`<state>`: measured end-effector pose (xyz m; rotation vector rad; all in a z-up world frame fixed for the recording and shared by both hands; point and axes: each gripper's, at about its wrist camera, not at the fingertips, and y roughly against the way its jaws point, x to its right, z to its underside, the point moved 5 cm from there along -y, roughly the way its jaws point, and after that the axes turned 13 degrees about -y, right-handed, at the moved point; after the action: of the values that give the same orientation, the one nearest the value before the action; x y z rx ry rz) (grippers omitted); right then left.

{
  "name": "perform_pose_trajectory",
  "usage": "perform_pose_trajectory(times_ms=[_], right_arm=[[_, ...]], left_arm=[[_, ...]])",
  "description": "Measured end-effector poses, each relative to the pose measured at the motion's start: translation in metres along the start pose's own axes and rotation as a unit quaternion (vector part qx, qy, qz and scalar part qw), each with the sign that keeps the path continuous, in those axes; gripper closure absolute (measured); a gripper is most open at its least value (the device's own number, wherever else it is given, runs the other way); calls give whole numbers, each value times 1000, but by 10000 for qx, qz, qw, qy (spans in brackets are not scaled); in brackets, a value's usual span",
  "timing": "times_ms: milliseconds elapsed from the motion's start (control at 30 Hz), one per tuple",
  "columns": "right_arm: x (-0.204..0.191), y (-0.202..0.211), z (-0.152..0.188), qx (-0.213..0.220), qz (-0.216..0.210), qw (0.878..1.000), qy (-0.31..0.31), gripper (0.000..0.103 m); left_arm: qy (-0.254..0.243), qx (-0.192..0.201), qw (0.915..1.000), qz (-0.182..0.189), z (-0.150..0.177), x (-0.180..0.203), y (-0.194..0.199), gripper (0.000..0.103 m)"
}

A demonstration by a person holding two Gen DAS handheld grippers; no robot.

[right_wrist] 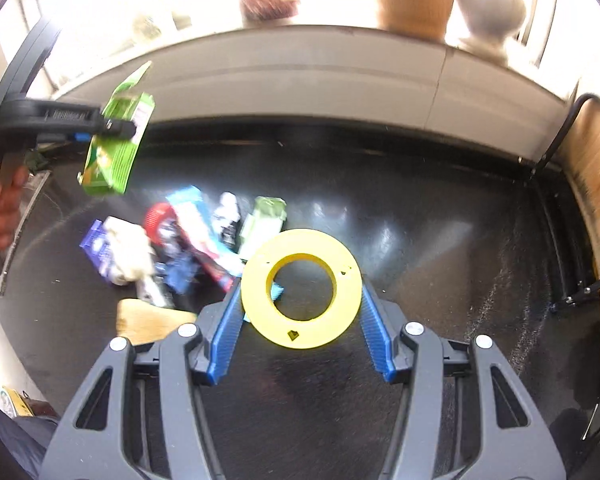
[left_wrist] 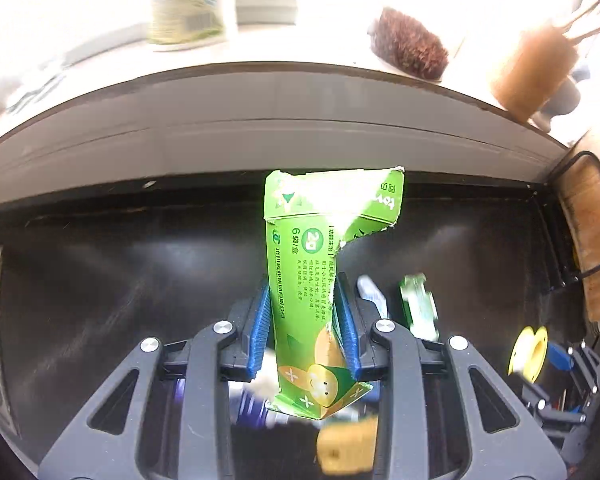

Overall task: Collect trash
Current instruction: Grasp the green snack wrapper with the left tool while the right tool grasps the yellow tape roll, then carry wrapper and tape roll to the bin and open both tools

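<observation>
A torn green carton (left_wrist: pixel 300 280) hangs clamped between the blue pads of the left gripper (left_wrist: pixel 305 320), lifted above the black countertop (right_wrist: pixel 440 240). The right gripper (right_wrist: pixel 300 320) pinches a yellow plastic ring (right_wrist: pixel 300 288) by its rim. Below, a blurred heap of what looks like wrappers (right_wrist: pixel 180 248) lies on the counter.

Two grippers, both built the same. Left gripper (left_wrist: pixel 306 320) with dark grey plastic arms, triangle holes cut in them, shiny round silver screws on top. Blue ribbed pads (left_wrist: pixel 262 328) on the fingers. Right gripper (right_wrist: pixel 300 324) just alike. Dark sleeve (right_wrist: pixel 8 436) low in the corner.
</observation>
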<state>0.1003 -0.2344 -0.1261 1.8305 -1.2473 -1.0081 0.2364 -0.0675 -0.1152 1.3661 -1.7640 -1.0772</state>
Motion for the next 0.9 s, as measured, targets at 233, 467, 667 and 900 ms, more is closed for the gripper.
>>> perform_pose_trajectory(times_ms=[233, 467, 667, 900], right_arm=[[-25, 20, 20, 24, -143, 9998, 110, 48], [-47, 33, 32, 75, -238, 9993, 272, 48], [-104, 43, 23, 184, -607, 9949, 787, 48], [-252, 52, 45, 0, -1647, 9662, 1982, 48]], left_arm=[[47, -55, 10000, 3, 77, 7, 44, 72], [103, -94, 9999, -46, 115, -6, 66, 72], [446, 229, 9977, -460, 139, -38, 107, 72], [1620, 490, 9726, -1595, 241, -121, 177, 72]])
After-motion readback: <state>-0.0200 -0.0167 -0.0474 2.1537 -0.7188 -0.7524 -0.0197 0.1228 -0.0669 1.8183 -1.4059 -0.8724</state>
